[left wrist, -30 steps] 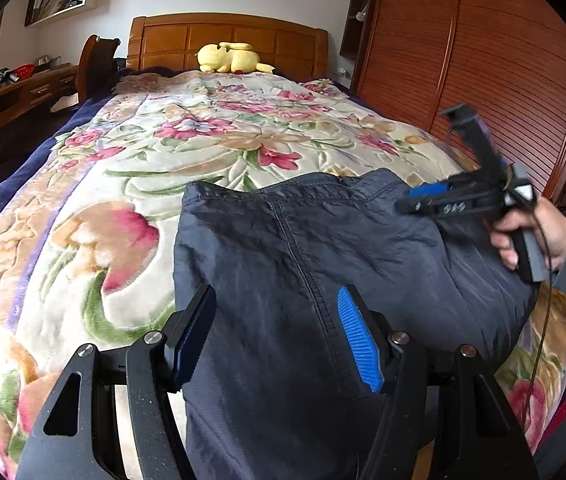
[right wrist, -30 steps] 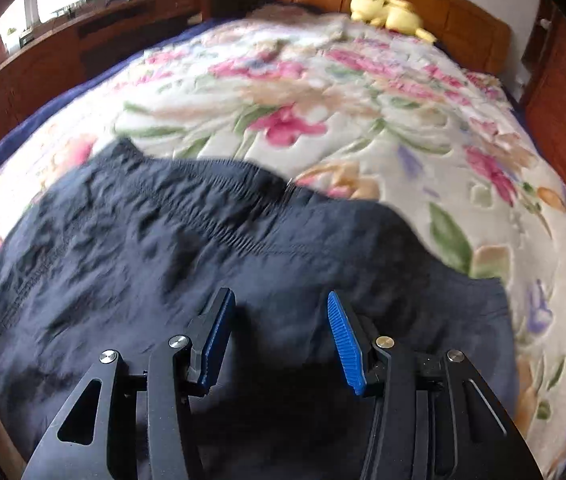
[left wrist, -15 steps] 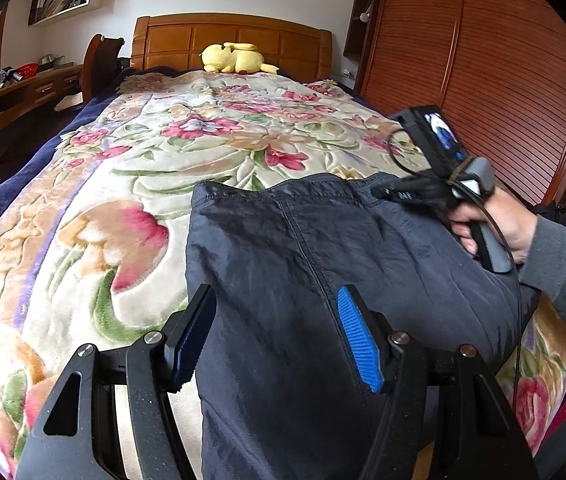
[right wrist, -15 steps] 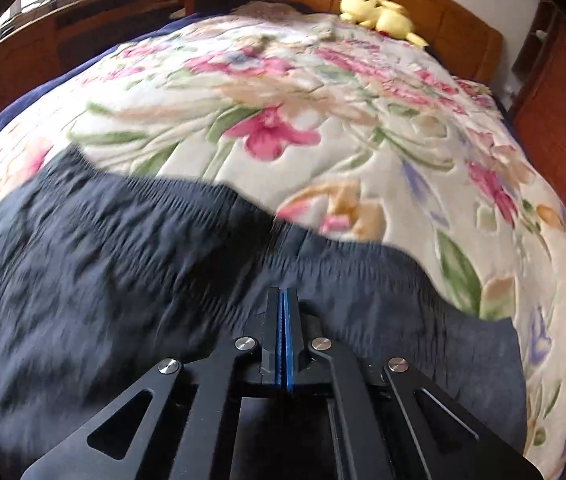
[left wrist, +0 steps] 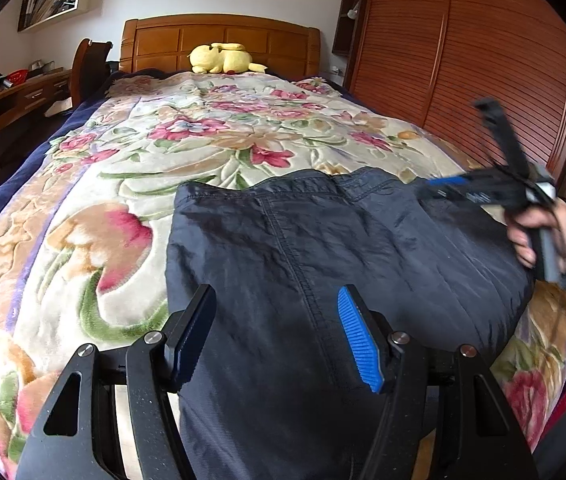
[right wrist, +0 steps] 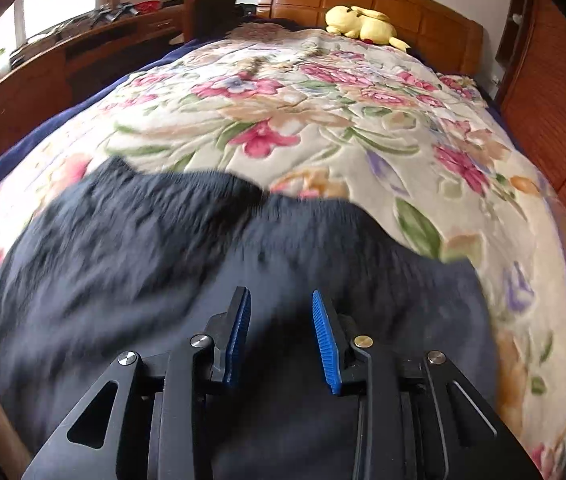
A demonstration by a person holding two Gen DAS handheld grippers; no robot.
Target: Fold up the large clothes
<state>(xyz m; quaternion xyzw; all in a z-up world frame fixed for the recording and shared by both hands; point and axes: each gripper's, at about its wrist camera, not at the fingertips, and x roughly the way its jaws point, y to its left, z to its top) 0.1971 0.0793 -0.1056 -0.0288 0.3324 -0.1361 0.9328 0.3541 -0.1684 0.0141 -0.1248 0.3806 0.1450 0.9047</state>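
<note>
Dark navy trousers lie folded on the floral bedspread, waistband toward the headboard. My left gripper hovers open over their near end, nothing between its fingers. In the left wrist view my right gripper, held by a hand, hangs blurred above the trousers' right side. In the right wrist view the right gripper is opening above the blurred dark trousers, with no cloth caught between its blue pads.
A yellow plush toy rests by the wooden headboard. A wooden desk and chair stand along the left side. Slatted wooden wardrobe doors run along the right of the bed.
The right gripper shut over the trousers half a second ago, then pulled back to the right and its jaws have parted again. The left gripper stayed still and open.
</note>
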